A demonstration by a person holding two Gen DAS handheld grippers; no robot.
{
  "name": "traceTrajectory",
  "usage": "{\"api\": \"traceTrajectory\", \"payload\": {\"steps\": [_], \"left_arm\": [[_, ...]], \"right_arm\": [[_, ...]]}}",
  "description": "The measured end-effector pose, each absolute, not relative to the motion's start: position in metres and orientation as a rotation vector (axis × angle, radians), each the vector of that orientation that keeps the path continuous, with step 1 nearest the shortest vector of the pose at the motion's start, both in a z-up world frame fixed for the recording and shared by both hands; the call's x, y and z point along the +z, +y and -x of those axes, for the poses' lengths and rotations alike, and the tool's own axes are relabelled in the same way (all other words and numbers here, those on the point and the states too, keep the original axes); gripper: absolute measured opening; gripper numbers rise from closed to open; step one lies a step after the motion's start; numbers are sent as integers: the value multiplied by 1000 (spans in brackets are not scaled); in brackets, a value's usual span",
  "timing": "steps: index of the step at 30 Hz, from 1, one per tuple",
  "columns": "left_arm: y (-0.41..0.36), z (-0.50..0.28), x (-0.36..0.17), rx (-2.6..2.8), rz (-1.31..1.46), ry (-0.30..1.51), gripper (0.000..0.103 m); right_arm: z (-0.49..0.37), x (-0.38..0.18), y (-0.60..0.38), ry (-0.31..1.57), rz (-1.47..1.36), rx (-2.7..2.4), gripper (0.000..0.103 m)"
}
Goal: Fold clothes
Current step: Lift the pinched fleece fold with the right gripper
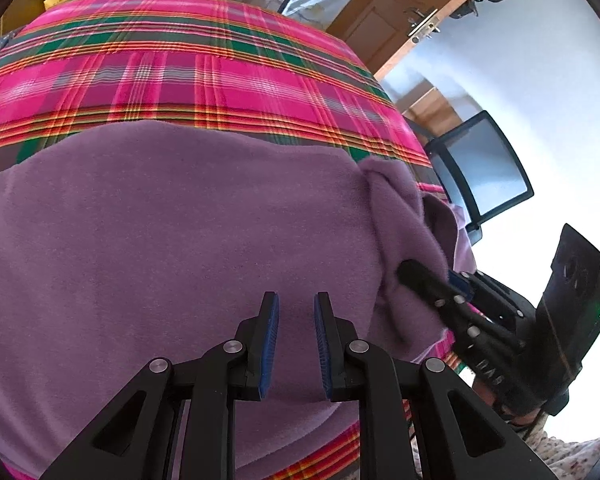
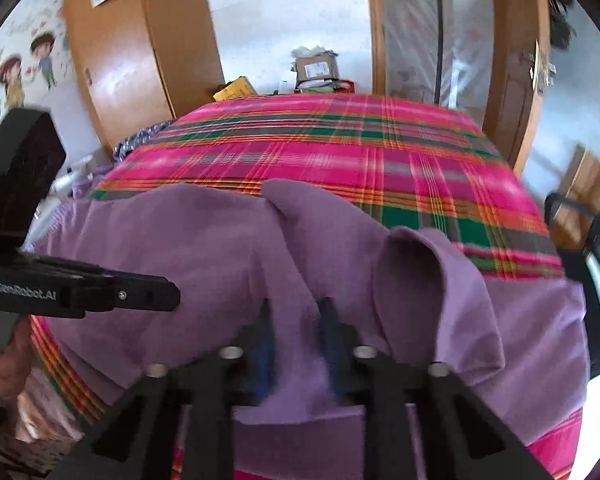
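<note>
- Purple garment (image 1: pixel 172 220) lies spread on the surface w/ pink plaid cloth (image 1: pixel 188 72); mostly flat, bunched into raised folds at its right side (image 2: pixel 428 276).
- Left gripper (image 1: pixel 297 344) hovers over the flat part of the garment, jaws a little apart, blue pads (image 1: pixel 270 344) bare, nothing between them.
- Right gripper (image 2: pixel 296 344) at the bunched edge, jaws drawn in on a fold of the purple fabric; fabric sits between its fingers, pinched. Right wrist view blurred, so exact pad contact hard to read.
- From left wrist view, right gripper's finger (image 1: pixel 424 276) presses into the rumpled edge.
- Black chair (image 1: pixel 480 168) stands just past the surface's right side; wooden door (image 2: pixel 124 60) behind.
</note>
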State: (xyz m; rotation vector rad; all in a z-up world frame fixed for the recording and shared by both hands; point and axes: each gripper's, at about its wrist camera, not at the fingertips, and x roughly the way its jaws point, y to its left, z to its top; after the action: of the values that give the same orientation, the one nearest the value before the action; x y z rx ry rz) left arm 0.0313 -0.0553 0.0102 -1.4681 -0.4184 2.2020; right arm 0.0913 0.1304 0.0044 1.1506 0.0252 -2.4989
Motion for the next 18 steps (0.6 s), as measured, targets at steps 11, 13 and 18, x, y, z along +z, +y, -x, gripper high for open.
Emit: {"api": "traceTrajectory", "payload": {"steps": [11,13,18], "left_arm": [[-52,-33,12,2215,1473,-405,19],[-51,-34,12,2212,1478,-396,19],[-44,-35,12,2205,1483,-370,19]], "right_arm": [[-101,50,195,-117,-1028,-2615,11],[-102,55,204,-110,-1019,-2644,11],[-104,59,218,-74,-1023,-2688,9]]}}
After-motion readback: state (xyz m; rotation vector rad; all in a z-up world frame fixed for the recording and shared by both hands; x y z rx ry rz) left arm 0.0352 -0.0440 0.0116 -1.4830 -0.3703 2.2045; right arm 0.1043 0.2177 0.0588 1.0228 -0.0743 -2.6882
